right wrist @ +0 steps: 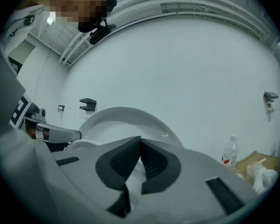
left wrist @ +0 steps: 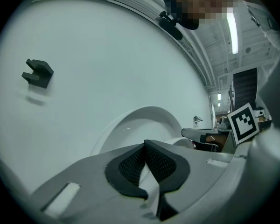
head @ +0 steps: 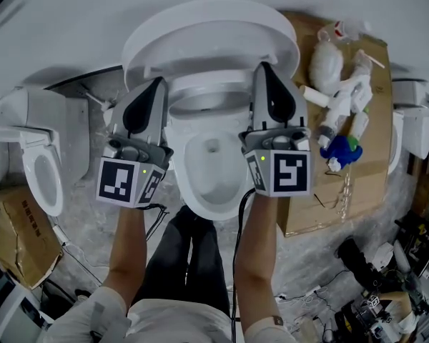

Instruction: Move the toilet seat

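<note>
A: Where are the grippers?
B: Left gripper (head: 157,83) at nine o'clock, right gripper (head: 264,67) at three, both pointing toward twelve.
A: Jaws?
B: Closed on both, tips touching. Bare forearms (head: 127,252) reach up from six, side by side.

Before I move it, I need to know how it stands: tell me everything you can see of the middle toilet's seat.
The toilet seat is a glossy white ring, plastic by its look, with an oval opening. It is lifted off the bowl and tilted back toward the open lid behind it. The left gripper and right gripper, both with jaws shut, reach up to its two sides. Whether their tips touch it I cannot tell.
</note>
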Motion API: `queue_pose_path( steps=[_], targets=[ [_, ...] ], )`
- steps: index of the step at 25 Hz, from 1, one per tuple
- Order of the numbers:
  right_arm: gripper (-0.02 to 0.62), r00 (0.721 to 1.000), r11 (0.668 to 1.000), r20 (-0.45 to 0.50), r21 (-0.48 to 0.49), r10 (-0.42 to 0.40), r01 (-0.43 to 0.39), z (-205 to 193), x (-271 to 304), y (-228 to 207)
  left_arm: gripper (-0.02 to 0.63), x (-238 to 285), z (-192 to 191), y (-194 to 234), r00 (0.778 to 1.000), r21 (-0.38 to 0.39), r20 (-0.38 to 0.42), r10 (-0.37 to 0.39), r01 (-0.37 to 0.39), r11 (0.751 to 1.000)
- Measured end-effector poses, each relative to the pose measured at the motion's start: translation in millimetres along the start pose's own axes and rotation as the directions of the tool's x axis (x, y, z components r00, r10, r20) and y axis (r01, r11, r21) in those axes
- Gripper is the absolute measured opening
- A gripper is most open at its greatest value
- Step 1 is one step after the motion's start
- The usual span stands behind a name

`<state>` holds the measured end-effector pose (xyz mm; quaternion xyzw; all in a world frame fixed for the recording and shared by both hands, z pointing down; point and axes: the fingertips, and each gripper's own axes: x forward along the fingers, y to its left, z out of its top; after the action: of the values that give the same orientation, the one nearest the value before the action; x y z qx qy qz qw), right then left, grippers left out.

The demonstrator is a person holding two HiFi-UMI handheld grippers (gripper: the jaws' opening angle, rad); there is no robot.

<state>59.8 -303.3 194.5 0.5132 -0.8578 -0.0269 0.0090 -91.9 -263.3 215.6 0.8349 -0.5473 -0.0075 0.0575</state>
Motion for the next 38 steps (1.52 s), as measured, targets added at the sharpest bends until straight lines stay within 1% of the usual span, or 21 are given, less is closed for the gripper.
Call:
queue_pose_path(
  steps=[14,23,25,29,32,35,38],
  targets=[
    [-0.005,1.000,1.000,0.009,0.009,-0.011,0.011,-1.4,2.9,-2.0,-0.008,1.7,-0.7,0.6,1.000,0.007,0.006,0.006,-0.006,1.000],
    [-0.005,1.000,1.000,-0.020,0.013,0.001,-0.001,-1.8,4.3,-1.2,-0.008,0.3,1.5,-1.5,1.000,0.019,0.018,-0.003,0.003,1.000],
    [-0.005,0.999,1.000,-0.031,0.000,0.006,-0.006,-1.7,3.8,0.1,-0.008,-0.8,1.6,-2.8,1.000,0.019,0.016,-0.008,0.008,1.000],
    [-0.005,0.998,0.998,-0.065,-0.061,-0.001,-0.003,-1.5,1.8,2.7,-0.008,-2.6,0.9,-5.7,1.000,0.010,0.003,-0.028,0.028,1.000],
    [-0.002,0.995,0.995,-0.102,-0.104,-0.017,0.007,-2.5,-7.7,9.7,-0.006,-5.4,1.0,-9.8,0.999,0.040,-0.005,-0.040,0.040,0.998],
    [-0.002,0.995,0.995,-0.095,-0.103,-0.007,-0.003,2.3,-22.7,17.4,-0.006,-11.9,2.9,-14.5,0.999,0.061,-0.006,-0.051,0.051,0.997],
    [-0.002,0.995,0.994,-0.094,-0.100,0.026,-0.035,7.3,-39.6,26.9,-0.006,-19.2,5.6,-20.7,0.998,0.068,-0.002,-0.067,0.066,0.995]
  ],
)
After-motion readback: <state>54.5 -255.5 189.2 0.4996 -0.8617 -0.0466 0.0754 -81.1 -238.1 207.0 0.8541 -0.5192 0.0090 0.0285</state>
